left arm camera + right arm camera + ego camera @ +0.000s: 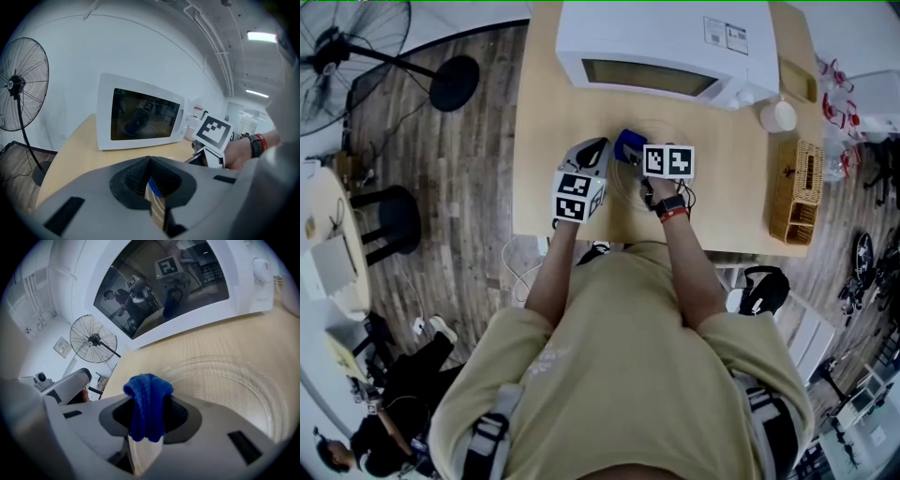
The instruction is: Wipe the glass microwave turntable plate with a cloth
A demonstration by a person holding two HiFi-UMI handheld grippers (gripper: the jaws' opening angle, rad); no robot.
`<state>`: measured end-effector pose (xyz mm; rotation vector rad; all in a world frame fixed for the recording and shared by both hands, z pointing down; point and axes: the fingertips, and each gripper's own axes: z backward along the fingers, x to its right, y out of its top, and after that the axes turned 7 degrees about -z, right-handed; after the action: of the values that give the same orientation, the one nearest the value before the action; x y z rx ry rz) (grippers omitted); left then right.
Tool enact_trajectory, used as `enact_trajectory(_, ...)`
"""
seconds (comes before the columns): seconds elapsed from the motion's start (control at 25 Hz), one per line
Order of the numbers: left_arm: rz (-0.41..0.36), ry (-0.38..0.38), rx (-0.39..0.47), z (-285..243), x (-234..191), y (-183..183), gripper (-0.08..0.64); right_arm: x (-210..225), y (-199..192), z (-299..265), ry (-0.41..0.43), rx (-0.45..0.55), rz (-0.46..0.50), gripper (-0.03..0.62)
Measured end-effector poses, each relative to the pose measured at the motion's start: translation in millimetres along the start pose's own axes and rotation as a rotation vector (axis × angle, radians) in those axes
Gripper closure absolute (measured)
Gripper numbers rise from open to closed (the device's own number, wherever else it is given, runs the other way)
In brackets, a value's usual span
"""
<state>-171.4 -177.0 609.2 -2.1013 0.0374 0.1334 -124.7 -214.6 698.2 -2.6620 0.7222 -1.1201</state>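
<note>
The clear glass turntable plate (657,131) lies on the wooden table (542,159) in front of the white microwave (666,45), whose door is closed. In the right gripper view the plate's ribbed rim (243,385) curves just beyond my jaws. My right gripper (146,414) is shut on a folded blue cloth (147,399) and hovers over the plate's left part; the cloth (628,145) also shows from the head view. My left gripper (602,150) sits at the plate's left rim. Its jaws (151,182) are closed on a thin clear edge that looks like the plate's rim.
A wicker basket (798,190) and a white cup (778,115) stand at the table's right end. A standing fan (345,39) and a black stool (389,217) are on the floor to the left. The table's near edge runs just under my hands.
</note>
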Motion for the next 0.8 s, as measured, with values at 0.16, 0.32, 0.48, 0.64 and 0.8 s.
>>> enact_trajectory(0.16,0.004,0.0,-0.009,-1,1,-2,0.541,7,2,5,-0.006,0.013,-0.004,0.449)
enact_trajectory(0.32,-0.003,-0.006,-0.01,-4,7,-2,0.541,12,3,9,-0.01,0.018,-0.013,0.449)
enact_trajectory(0.48,-0.007,-0.019,-0.022,-8,15,-5,0.541,18,4,15,-0.015,0.029,-0.024,0.449)
enact_trajectory(0.64,-0.013,-0.033,-0.029,-13,24,-6,0.541,25,6,19,-0.019,0.037,-0.03,0.449)
enact_trajectory(0.8,-0.022,-0.052,-0.039,-17,34,-8,0.541,31,7,24,-0.023,0.044,-0.037,0.449)
